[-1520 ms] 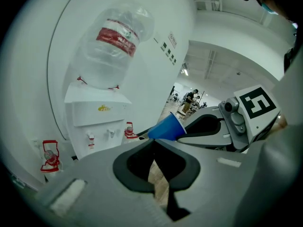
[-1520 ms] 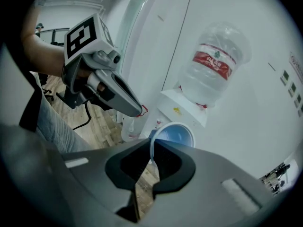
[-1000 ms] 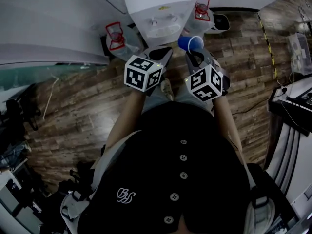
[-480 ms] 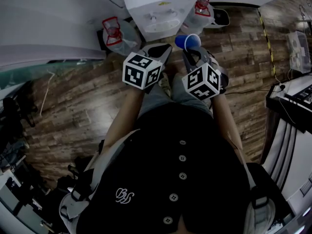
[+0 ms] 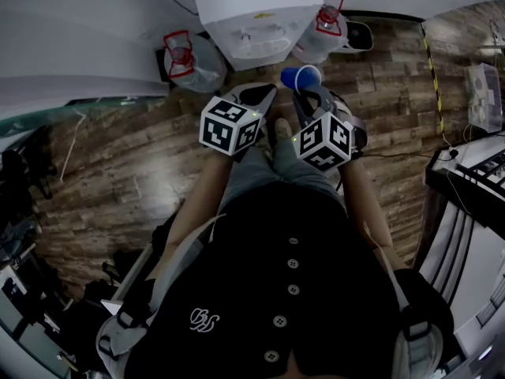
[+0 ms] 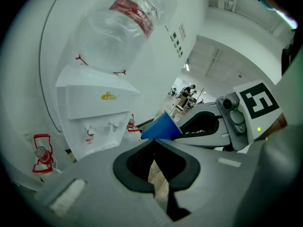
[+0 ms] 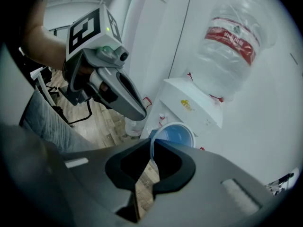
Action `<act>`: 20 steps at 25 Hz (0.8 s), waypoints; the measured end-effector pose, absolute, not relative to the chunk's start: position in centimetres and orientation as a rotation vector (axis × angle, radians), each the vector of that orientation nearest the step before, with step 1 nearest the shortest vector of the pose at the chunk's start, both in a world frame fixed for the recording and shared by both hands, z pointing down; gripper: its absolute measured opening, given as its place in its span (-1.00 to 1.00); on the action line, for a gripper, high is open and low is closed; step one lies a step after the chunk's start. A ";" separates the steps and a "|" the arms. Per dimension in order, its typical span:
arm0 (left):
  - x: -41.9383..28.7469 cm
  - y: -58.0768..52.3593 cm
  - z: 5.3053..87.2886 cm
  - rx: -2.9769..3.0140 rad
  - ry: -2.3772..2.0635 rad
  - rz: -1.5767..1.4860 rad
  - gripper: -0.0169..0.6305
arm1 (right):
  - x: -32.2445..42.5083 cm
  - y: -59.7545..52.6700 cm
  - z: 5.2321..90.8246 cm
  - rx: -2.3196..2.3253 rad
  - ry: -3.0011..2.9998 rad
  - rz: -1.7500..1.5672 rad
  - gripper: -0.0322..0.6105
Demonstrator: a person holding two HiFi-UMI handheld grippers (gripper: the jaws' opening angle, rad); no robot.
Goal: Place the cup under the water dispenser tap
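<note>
A blue cup (image 5: pixel 301 76) (image 7: pixel 173 137) (image 6: pixel 161 126) hangs in the air just in front of the white water dispenser (image 5: pixel 254 18) (image 6: pixel 94 108) (image 7: pixel 191 105). My right gripper (image 5: pixel 306 95) (image 7: pixel 152 146) is shut on the cup's rim, one jaw inside and one outside. The dispenser's two taps (image 6: pixel 100 127) show above its drip grille, to the left of the cup. My left gripper (image 5: pixel 262 95) (image 6: pixel 154 140) hovers beside the right one, shut, with nothing between its jaws. A large clear bottle (image 6: pixel 123 22) sits on top of the dispenser.
Spare water bottles with red handles stand on the wooden floor on both sides of the dispenser (image 5: pixel 189 60) (image 5: pixel 322 24). White walls (image 5: pixel 87 30) rise behind it. A desk with equipment (image 5: pixel 473 172) lies at the right.
Both grippers and the cup have shifted slightly left and toward the dispenser. The cup stays gripped by the right gripper.
</note>
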State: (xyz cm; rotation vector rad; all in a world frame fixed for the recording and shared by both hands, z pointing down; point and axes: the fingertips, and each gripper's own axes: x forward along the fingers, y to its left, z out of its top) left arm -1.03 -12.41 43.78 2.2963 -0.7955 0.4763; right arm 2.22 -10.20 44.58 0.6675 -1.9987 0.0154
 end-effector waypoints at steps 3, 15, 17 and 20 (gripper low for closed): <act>-0.7 -12.8 44.5 2.275 -0.797 0.471 -0.94 | 2.6 -10.7 45.4 0.638 -1.989 0.008 -0.83; -1.1 -15.1 47.2 2.197 -0.903 0.421 -0.94 | 2.5 -13.5 48.3 0.525 -1.979 -0.077 -0.83; -1.3 -15.3 48.2 2.180 -0.906 0.404 -0.94 | 2.5 -13.8 49.4 0.505 -1.974 -0.081 -0.83; -2.0 -16.2 49.4 2.155 -0.934 0.373 -0.94 | 2.6 -14.5 50.9 0.480 -1.964 -0.098 -0.83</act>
